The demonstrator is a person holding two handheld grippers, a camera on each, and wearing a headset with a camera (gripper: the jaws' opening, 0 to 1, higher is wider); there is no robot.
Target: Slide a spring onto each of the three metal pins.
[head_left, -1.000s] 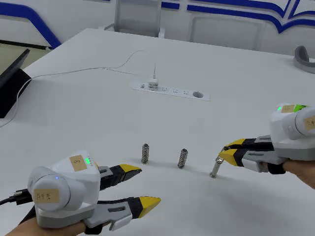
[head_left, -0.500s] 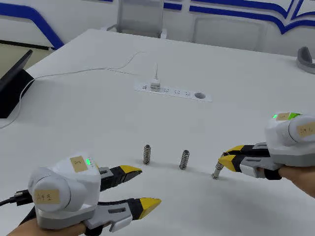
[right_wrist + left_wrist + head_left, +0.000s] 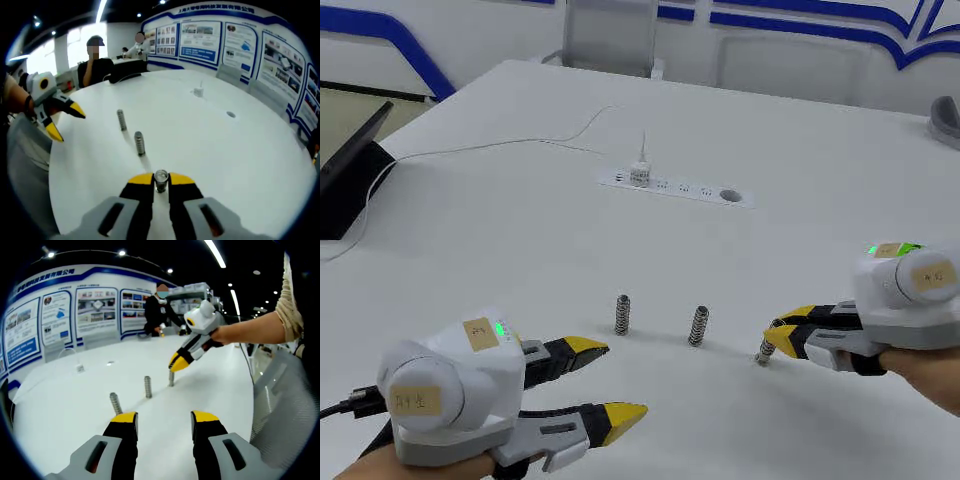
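Tabletop (image 3: 520,230), white and broad, white power strip (image 3: 675,187) mid-surface, blue-striped wall (image 3: 800,40) behind | we see left yellow-tipped gripper (image 3: 610,378) low, jaws apart | right yellow-tipped gripper (image 3: 778,336) clamped on tilted rightmost metal pin (image 3: 764,352), beside two spring-covered metal pins (image 3: 623,314) (image 3: 698,325).

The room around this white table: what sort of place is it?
Probably an exhibition or demonstration hall: blue-framed information panels line the wall, and the large white table carries a power strip.

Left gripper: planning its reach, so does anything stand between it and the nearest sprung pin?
Nothing visible does. Bare table lies between the left gripper and the nearest sprung pin; the right gripper is beyond, at the far pin.
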